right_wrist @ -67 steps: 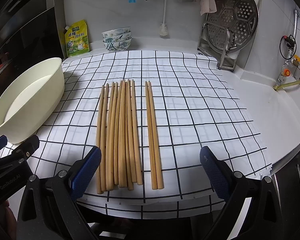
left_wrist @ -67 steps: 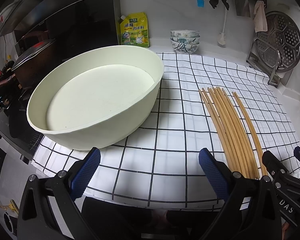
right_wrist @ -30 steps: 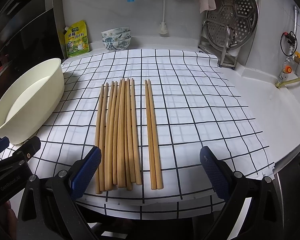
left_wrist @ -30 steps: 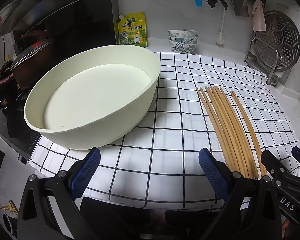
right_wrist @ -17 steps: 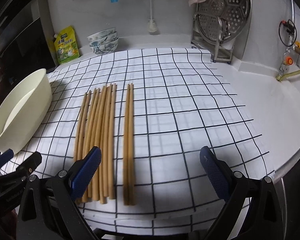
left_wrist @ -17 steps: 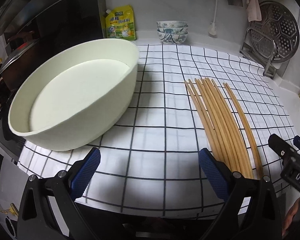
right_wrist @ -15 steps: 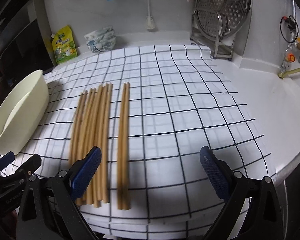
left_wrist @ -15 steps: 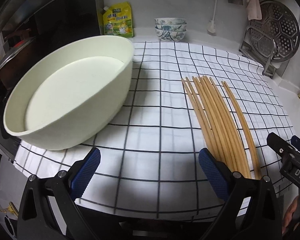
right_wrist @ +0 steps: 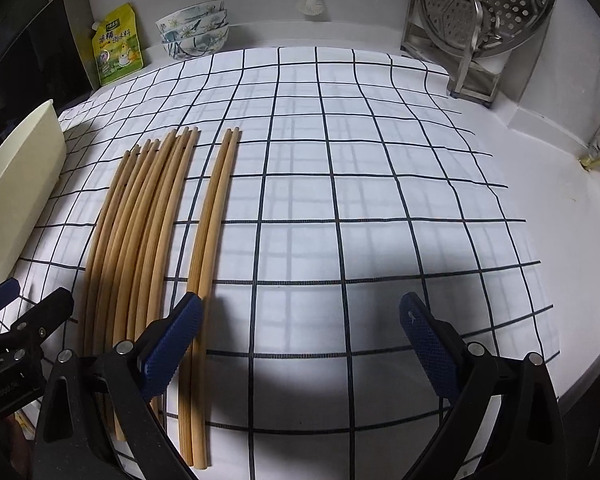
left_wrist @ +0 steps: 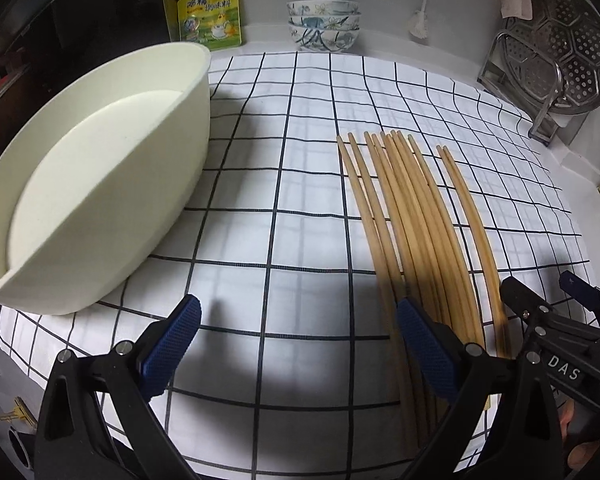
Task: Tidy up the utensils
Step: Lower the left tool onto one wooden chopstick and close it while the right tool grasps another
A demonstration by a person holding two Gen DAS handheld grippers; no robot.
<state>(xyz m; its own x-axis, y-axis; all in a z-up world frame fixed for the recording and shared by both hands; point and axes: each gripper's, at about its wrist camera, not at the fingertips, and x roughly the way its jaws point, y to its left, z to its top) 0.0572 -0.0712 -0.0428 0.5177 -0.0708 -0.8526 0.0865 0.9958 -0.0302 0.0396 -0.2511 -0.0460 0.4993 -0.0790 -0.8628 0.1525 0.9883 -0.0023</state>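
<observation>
Chopsticks (right_wrist: pixel 148 236) nearer now; left gripper (left_wrist: pixel 298 344) and right gripper (right_wrist: pixel 300 340) lowered, both spread.

On the table's cloth (right_wrist: pixel 380 200), a bundle of chopsticks (right_wrist: pixel 140 216) lay between a basin (left_wrist: pixel 100 184) on the left and a separate pair (right_wrist: pixel 208 240) on the right; bowls (right_wrist: pixel 194 34) stood behind.
</observation>
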